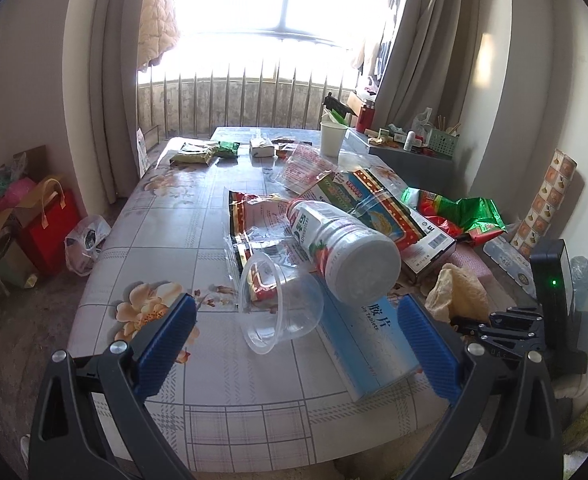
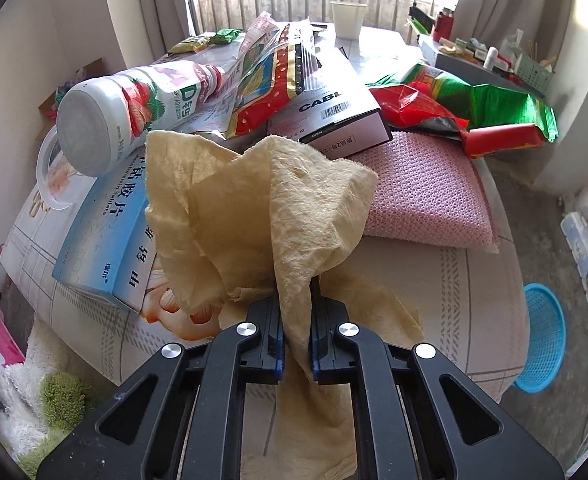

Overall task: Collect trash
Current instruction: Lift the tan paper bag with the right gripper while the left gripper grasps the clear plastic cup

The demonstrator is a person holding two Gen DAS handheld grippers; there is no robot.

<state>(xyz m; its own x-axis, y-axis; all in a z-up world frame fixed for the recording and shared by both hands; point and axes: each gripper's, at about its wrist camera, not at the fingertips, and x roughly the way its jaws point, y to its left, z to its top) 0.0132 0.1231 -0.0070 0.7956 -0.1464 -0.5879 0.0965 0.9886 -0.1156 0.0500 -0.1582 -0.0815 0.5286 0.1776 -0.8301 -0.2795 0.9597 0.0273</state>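
Trash is lying heaped across the near end of a table (image 1: 165,240) covered in a floral checked cloth. The right gripper (image 2: 296,340) is clamping a crumpled yellowish tissue (image 2: 253,208) between its blue pads, the paper bunching up above the jaws and trailing below them over the table edge. The left gripper (image 1: 294,344) is hovering with its fingers (image 1: 165,344) spread wide and nothing between them, a toppled clear plastic cup (image 1: 281,308) lying on the cloth just ahead.

A strawberry drink bottle (image 1: 346,248) is resting on its side, its base overhanging a blue tablet box (image 1: 370,344) and touching the cup. Behind it, clear printed wrappers (image 1: 253,220) are sprawling over a white cable box (image 1: 426,240), and a red-and-green foil bag (image 1: 466,216) is sitting crumpled to the right. In the right wrist view a pink textured mat (image 2: 422,196) is lying under the cable box, just beside the tissue. A white paper cup (image 1: 332,138) is standing upright at the far end. On the floor to the right of the table, a blue plastic basket (image 2: 542,340) is sitting.
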